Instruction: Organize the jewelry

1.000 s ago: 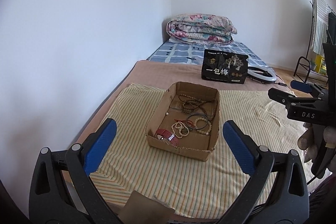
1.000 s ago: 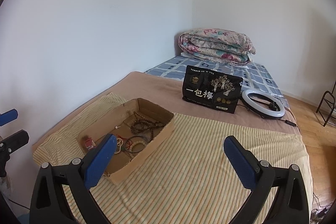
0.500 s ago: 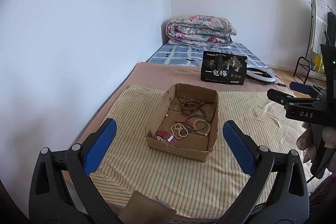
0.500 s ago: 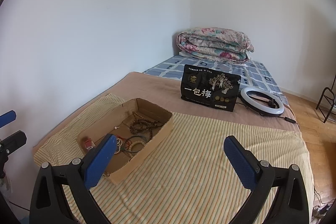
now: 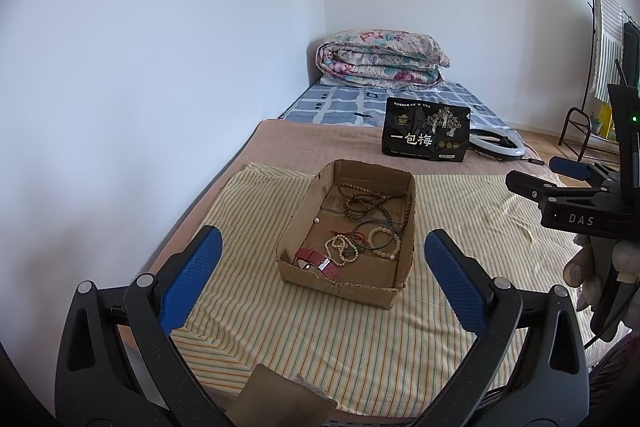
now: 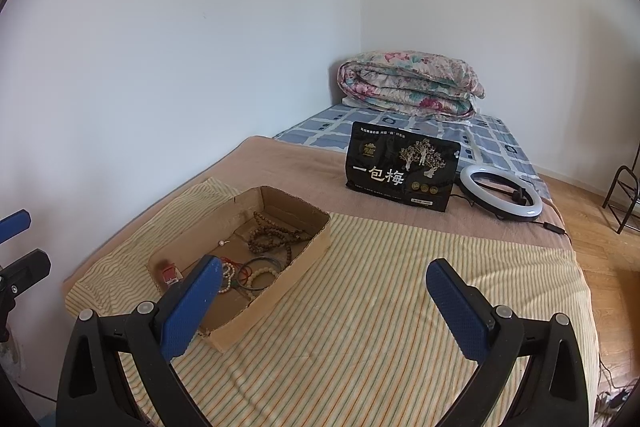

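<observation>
Left gripper [image 5: 320,259] and right gripper [image 6: 320,291] both spread wide, holding nothing; jewelry tangled inside cardboard box [image 5: 340,285] on striped cloth [image 5: 460,211]; advise: lower one gripper vertically over red watch strap [image 5: 316,259], clear of bead strands [image 5: 372,199], pinch strap only.

The left gripper [image 5: 318,269] hovers above a striped cloth [image 5: 328,331] with its blue fingers [image 5: 192,279] spread wide and nothing between them. Framed between them sits an open cardboard box [image 5: 348,283] holding a red watch strap [image 5: 314,259], pale bead bracelets [image 5: 362,245] and a long string of brown beads [image 5: 370,203]. The right gripper [image 5: 560,183] shows at the right edge, held in a hand [image 5: 596,275]. Farther back stand a black bag [image 5: 425,135], a ring light [image 5: 498,145] and a folded quilt [image 5: 380,59].
</observation>
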Tool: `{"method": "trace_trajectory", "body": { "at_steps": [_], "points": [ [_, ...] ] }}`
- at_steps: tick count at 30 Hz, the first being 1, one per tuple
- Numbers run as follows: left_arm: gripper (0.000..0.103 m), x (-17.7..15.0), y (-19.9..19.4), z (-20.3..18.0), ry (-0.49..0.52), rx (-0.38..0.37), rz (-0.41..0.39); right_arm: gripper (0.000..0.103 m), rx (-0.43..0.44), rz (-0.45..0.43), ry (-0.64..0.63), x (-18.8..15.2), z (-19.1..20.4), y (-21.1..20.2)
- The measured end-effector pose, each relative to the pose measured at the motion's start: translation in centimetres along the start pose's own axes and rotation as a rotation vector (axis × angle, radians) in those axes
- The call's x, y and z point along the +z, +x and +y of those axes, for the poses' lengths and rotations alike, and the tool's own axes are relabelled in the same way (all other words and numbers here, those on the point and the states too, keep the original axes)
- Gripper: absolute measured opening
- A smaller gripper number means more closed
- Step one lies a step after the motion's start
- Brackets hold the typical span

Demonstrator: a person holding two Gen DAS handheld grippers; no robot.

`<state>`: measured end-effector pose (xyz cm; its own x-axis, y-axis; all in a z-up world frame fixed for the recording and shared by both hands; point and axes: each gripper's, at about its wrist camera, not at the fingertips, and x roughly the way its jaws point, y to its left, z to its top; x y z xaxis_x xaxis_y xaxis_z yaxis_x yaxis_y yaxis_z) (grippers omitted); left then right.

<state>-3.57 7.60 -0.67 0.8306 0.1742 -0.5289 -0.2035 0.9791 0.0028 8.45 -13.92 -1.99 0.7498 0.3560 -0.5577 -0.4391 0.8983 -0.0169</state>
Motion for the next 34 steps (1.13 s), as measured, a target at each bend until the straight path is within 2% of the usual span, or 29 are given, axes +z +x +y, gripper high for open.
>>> {"method": "trace_trajectory", "body": {
  "at_steps": [26, 34],
  "points": [
    [0.103, 0.42, -0.23, 0.07, -0.002, 0.006, 0.001, 0.103, 0.005, 0.009, -0.002, -0.26, 0.44, 0.13],
    [0.103, 0.55, -0.72, 0.49, -0.002, 0.042, -0.034, 0.103, 0.004, 0.011, 0.0, -0.47, 0.58, 0.25]
  ]
}}
